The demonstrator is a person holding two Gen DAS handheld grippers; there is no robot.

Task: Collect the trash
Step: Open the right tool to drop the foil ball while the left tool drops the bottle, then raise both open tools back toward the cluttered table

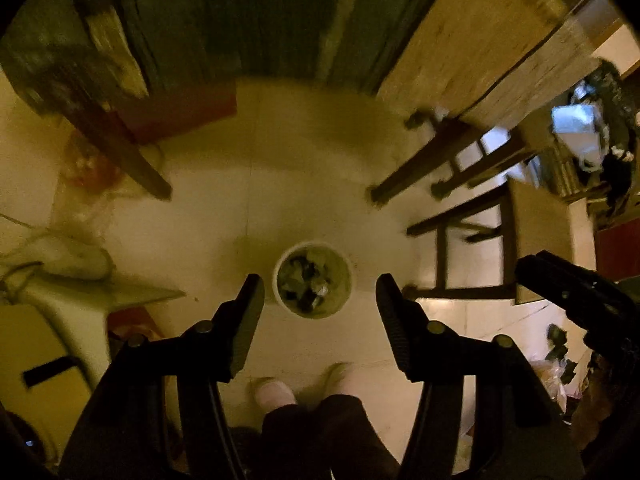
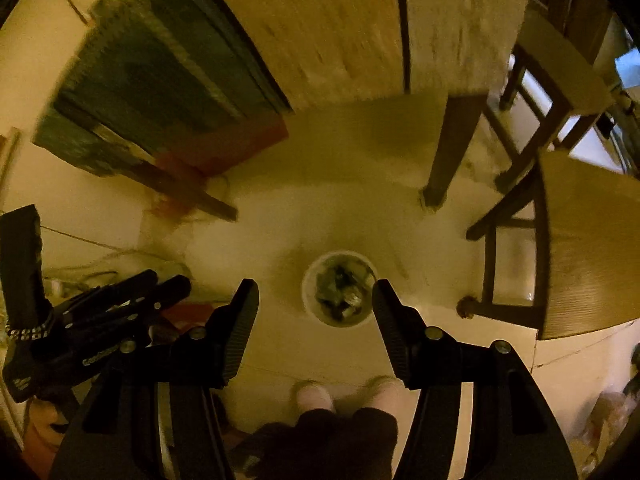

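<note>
Round trash bin stands upright on the floor, centre frame, mouth facing up, full of scraps. Left gripper and right gripper hover above, jaws apart, empty.

I see 1 round white bin upright on the pale floor, open top, part-filled with dark and silvery crumpled trash, near my feet.

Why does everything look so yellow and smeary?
Left wrist view: dim yellowish light, the table and chair smeared by motion, edges bent by the fisheye. Right wrist view: same yellow cast, blurred rug; the bin on the floor is soft but readable.
</note>
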